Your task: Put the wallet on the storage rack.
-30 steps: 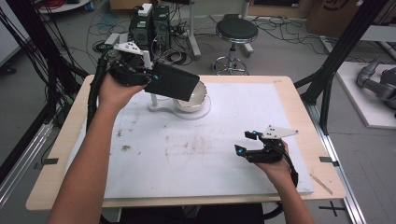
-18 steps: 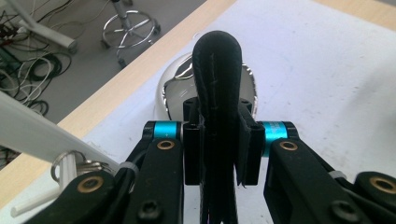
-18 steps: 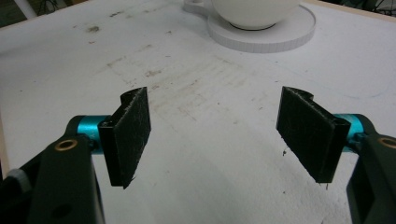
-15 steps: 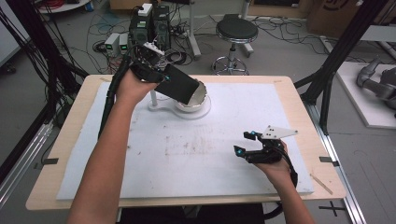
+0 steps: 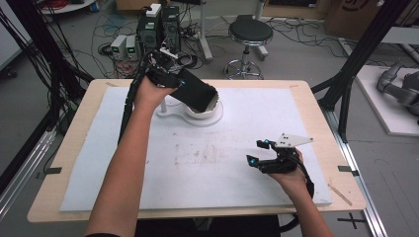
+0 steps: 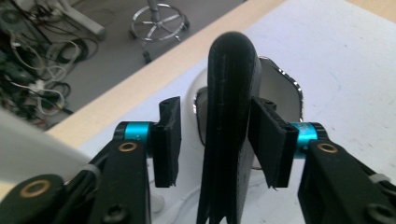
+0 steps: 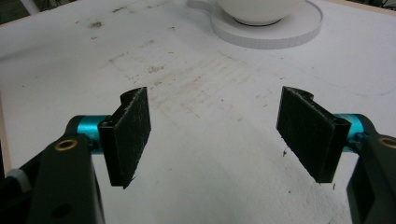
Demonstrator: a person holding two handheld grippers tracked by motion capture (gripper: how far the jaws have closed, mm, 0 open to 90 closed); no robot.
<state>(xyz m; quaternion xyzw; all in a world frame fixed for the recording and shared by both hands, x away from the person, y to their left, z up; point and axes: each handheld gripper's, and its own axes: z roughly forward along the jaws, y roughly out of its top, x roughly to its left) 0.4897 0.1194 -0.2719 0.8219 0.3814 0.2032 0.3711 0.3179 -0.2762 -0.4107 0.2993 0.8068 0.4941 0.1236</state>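
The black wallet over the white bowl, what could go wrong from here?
The left gripper has just been opening; one pad touches the black wallet, the other stands clear, so it may drop crooked. It overhangs the white bowl rim and might tip out onto the white mat.

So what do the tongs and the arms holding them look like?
Both tongs are black, with flat black padded jaws on bright blue collars and brass rivets. The right tongs carry a grey three-cornered plate; a black cable trails from the left tongs. The forearms are bare, no sleeves.
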